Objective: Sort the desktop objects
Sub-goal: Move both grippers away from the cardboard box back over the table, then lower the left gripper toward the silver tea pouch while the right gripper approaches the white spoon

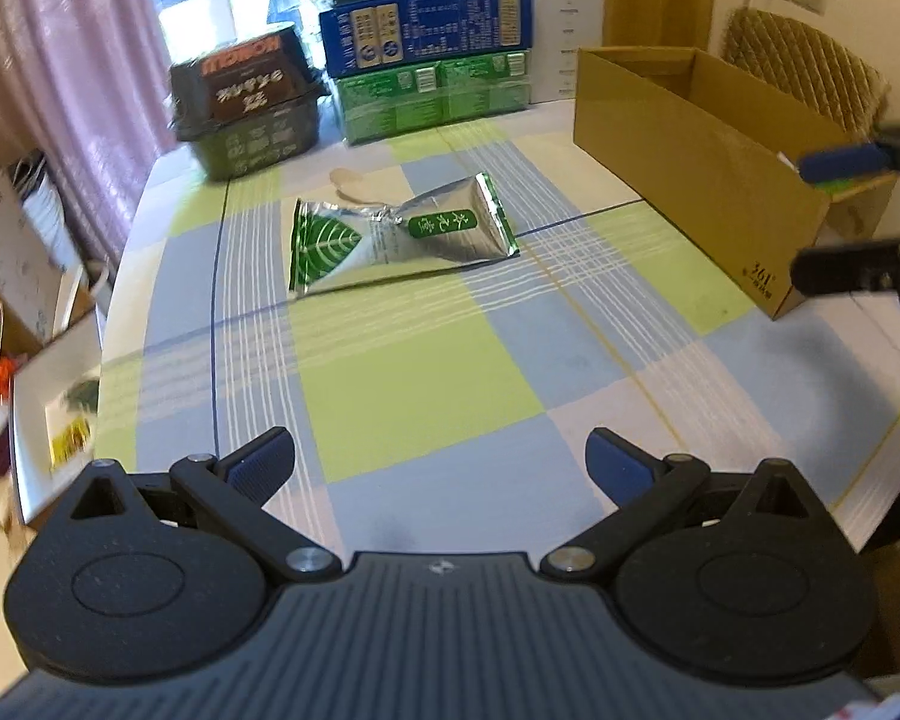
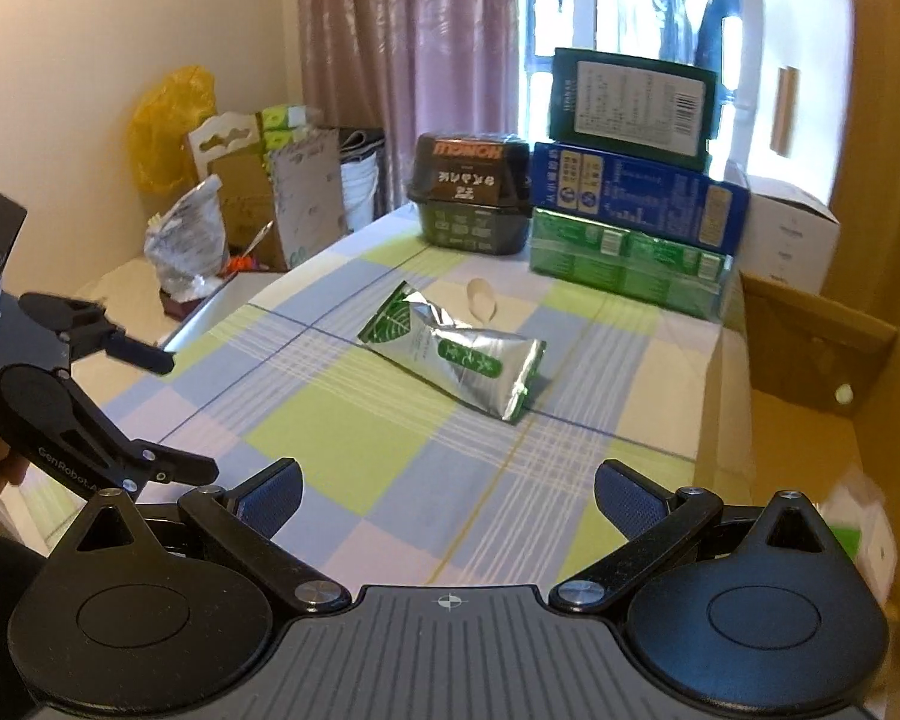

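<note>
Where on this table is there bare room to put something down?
The near checked cloth between the pouch and both open claws is bare. The far edge is crowded: stacked boxes, a dark tub, a spoon. The carton fills the right side.

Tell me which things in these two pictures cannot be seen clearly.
- Cardboard box inside: in the left wrist view its near wall hides the contents; in the right wrist view the white and green things are blurred and cut off by the edge.
- Pale spoon: the silver-green pouch covers its handle end.
- Right claw: blurred, cut off at the edge.
</note>
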Action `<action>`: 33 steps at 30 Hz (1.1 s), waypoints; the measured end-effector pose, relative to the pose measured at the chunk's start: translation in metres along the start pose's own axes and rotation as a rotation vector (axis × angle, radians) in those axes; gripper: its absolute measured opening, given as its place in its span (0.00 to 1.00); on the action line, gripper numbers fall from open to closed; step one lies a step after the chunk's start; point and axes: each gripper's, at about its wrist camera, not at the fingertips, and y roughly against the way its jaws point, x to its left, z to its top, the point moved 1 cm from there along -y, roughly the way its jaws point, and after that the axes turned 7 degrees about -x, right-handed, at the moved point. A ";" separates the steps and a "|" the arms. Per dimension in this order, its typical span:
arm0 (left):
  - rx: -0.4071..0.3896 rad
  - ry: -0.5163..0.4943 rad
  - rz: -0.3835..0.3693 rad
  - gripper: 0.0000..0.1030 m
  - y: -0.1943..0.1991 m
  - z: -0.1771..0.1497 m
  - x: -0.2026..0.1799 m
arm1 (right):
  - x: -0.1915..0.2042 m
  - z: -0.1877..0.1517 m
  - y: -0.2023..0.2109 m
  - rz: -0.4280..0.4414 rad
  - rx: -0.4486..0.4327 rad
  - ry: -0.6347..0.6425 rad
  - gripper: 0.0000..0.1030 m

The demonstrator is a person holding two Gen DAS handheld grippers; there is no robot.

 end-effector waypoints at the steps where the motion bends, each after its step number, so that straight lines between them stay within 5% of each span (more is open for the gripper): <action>1: -0.009 -0.031 0.002 0.98 -0.004 0.002 0.001 | -0.002 0.003 -0.005 0.003 0.007 0.018 0.98; 15: -0.067 -0.433 -0.113 0.98 -0.084 0.072 0.035 | -0.032 0.055 -0.113 0.130 0.165 0.261 0.98; 23: 0.007 -0.664 -0.207 0.98 -0.146 0.089 0.042 | -0.046 0.057 -0.166 0.189 0.251 0.397 0.98; 33: 0.090 -0.801 -0.333 0.98 -0.201 0.116 0.047 | -0.054 0.047 -0.213 0.241 0.331 0.521 0.98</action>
